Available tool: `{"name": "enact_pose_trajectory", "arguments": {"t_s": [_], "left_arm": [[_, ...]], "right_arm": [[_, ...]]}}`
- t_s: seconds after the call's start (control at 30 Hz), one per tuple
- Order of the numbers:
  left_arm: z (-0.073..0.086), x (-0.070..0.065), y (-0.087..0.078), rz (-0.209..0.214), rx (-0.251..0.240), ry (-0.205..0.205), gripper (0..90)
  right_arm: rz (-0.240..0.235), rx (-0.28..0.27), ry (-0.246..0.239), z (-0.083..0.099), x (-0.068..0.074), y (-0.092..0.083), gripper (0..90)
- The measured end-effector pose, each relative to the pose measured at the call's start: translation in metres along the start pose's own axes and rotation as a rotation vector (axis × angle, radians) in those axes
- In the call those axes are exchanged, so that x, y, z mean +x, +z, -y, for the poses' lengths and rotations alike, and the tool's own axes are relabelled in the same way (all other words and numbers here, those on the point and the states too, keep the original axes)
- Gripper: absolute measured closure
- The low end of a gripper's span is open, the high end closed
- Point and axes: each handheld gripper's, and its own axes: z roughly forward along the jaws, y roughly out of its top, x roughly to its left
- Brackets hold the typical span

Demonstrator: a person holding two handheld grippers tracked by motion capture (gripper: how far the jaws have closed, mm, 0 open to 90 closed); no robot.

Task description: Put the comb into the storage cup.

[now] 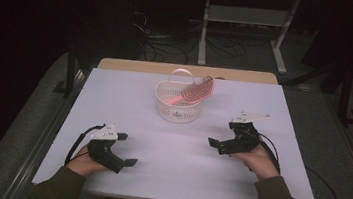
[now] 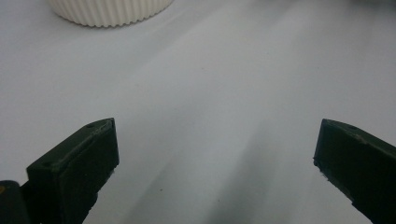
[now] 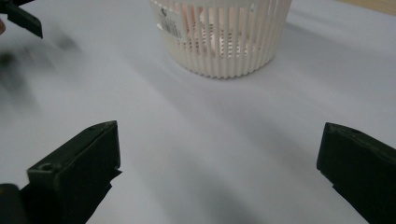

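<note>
Basket (image 1: 178, 102), white and slatted, stands upright on the table (image 1: 176, 175), toward its far middle, well apart from both claws. A pink brush (image 1: 194, 92) sits in it, its handle down inside and its head leaning out over the far right rim. A white loop handle rises at the basket's far side. In the right claw view the basket (image 3: 224, 42) shows a barcode label on its wall and pink through the slats; in the left claw view just its ribbed lower wall (image 2: 109, 11) shows at the top edge.

Left claw (image 1: 126, 149) rests near the table's front left, held in a hand (image 1: 84, 162) with a green sleeve behind it, jaws spread wide with bare table (image 2: 210, 121) between them. Right claw (image 1: 215, 145) rests at the front right, its hand (image 1: 258, 161) behind it, jaws pointing left, also spread wide and holding nothing. Bare table (image 3: 219, 154) lies between them. The two claws lie well apart, with the basket beyond and between them.
</note>
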Motion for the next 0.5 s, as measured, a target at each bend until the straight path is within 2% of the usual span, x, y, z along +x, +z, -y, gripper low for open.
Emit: {"name": "enact_pose_trajectory", "arguments": {"t_s": [0.5], "left_arm": [[-0.001, 0.0, -0.001, 0.003, -0.014, -0.006, 0.1]], "right_arm": [[-0.007, -0.011, 0.004, 0.034, 0.012, -0.018, 0.0]]}}
